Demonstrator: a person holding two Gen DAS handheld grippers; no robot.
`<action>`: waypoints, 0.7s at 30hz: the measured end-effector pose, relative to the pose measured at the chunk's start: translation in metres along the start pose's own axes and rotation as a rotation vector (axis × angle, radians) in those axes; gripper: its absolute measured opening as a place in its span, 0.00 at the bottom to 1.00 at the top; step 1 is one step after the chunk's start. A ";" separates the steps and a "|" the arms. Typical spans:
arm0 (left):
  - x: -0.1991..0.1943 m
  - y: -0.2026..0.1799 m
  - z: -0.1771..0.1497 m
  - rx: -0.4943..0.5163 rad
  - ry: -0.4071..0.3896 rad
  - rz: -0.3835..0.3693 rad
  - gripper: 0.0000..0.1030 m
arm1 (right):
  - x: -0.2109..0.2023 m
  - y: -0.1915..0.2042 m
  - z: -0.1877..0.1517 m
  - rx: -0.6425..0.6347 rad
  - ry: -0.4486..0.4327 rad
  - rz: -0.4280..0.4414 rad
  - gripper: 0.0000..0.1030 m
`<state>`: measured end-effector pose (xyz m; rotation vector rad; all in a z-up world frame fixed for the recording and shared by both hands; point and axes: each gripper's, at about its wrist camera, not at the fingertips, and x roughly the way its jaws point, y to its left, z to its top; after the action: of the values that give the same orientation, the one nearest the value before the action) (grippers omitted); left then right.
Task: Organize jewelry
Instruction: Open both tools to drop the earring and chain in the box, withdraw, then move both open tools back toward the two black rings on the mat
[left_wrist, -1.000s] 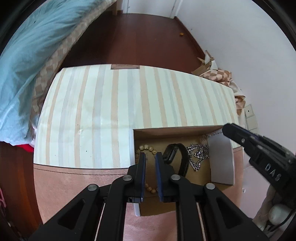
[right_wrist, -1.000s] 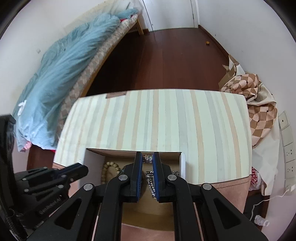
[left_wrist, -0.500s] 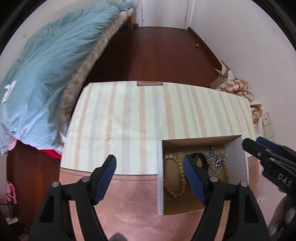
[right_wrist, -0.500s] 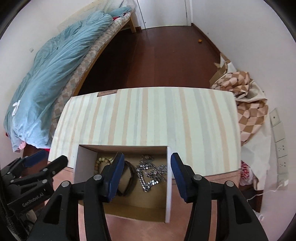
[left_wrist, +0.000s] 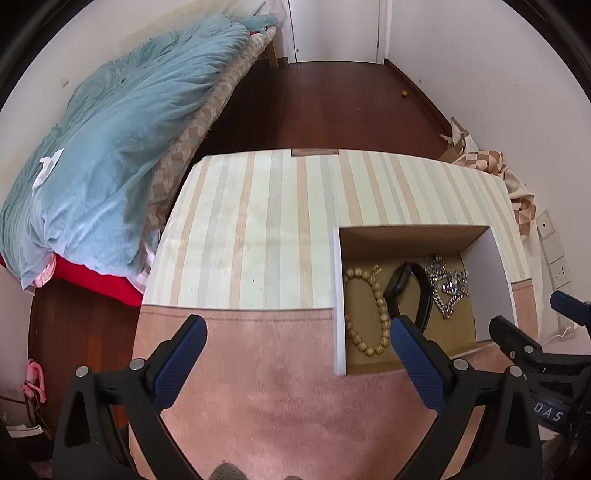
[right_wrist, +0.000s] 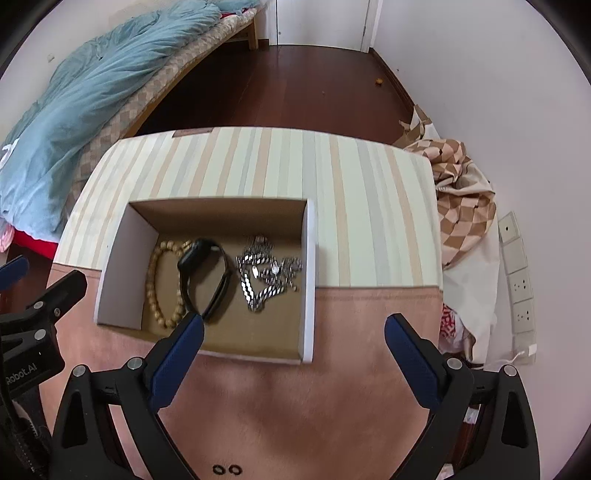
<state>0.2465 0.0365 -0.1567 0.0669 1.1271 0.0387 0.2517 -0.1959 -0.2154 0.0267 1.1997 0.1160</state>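
A: Both tools? The left gripper (left_wrist: 297, 338) and right gripper (right_wrist: 293, 334) gape wide, holding nothing.

B: In the cardboard box (right_wrist: 114, 258) lie a wooden bead bracelet (right_wrist: 157, 291), smooth black wristband (right_wrist: 205, 277) and tangled silver chain (right_wrist: 266, 275). Only the right view shows two small black rings (right_wrist: 226, 469).

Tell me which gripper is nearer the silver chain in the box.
Right, as far as I can tell. The right gripper hangs open over the box's near edge, just short of the silver chain. The left gripper is open over the mat left of the box, beyond the beads.
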 end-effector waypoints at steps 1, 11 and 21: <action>-0.001 0.000 -0.002 0.002 -0.001 0.000 0.99 | -0.001 0.000 -0.002 0.000 -0.001 -0.001 0.97; -0.037 0.001 -0.013 -0.011 -0.054 0.000 0.99 | -0.036 -0.003 -0.013 0.043 -0.067 0.004 0.97; -0.092 0.001 -0.036 -0.026 -0.124 -0.012 0.99 | -0.097 -0.007 -0.035 0.057 -0.186 -0.024 0.97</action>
<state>0.1750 0.0329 -0.0895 0.0385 1.0029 0.0380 0.1846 -0.2143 -0.1388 0.0721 1.0172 0.0570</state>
